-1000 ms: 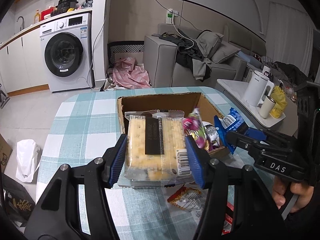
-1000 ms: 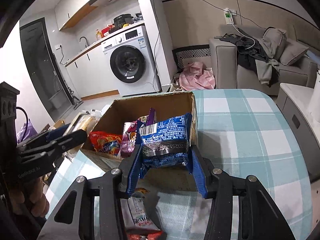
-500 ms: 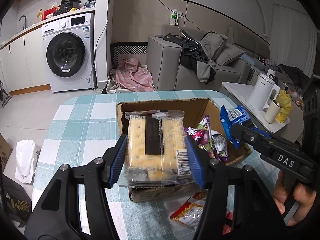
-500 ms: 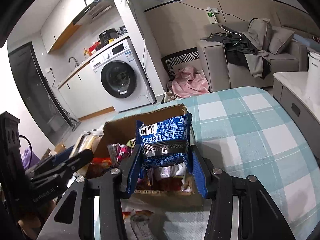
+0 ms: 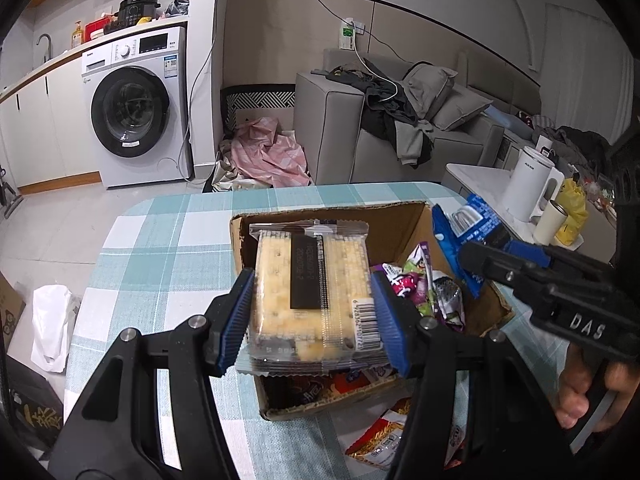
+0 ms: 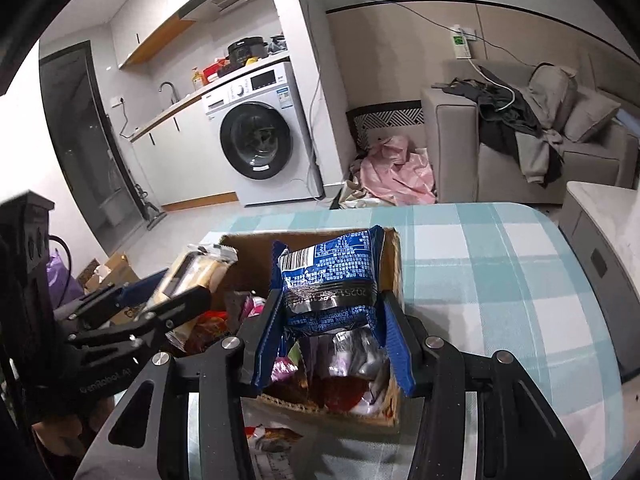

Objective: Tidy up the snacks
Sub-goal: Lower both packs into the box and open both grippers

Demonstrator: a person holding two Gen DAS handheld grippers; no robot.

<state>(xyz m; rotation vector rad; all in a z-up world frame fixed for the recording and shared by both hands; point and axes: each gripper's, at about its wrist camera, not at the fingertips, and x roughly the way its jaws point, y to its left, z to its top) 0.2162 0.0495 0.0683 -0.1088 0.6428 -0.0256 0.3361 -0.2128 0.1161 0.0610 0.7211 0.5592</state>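
Observation:
My left gripper (image 5: 312, 316) is shut on a clear pack of yellow crackers (image 5: 310, 292) and holds it above the left part of an open cardboard box (image 5: 336, 216). My right gripper (image 6: 330, 332) is shut on a blue snack packet (image 6: 330, 276) and holds it above the box's right part (image 6: 394, 276). The box holds several snack packets (image 5: 424, 288). The right gripper with the blue packet also shows in the left wrist view (image 5: 476, 240). The left gripper with the crackers shows in the right wrist view (image 6: 176, 300).
The box stands on a table with a teal and white checked cloth (image 6: 500, 272). Loose red and white snack packets (image 5: 384, 436) lie on the cloth in front of the box. A side table with a white kettle (image 5: 528, 184) stands to the right.
Both grippers have moved forward and up over the box, each still holding its packet. The box now lies below both of them.

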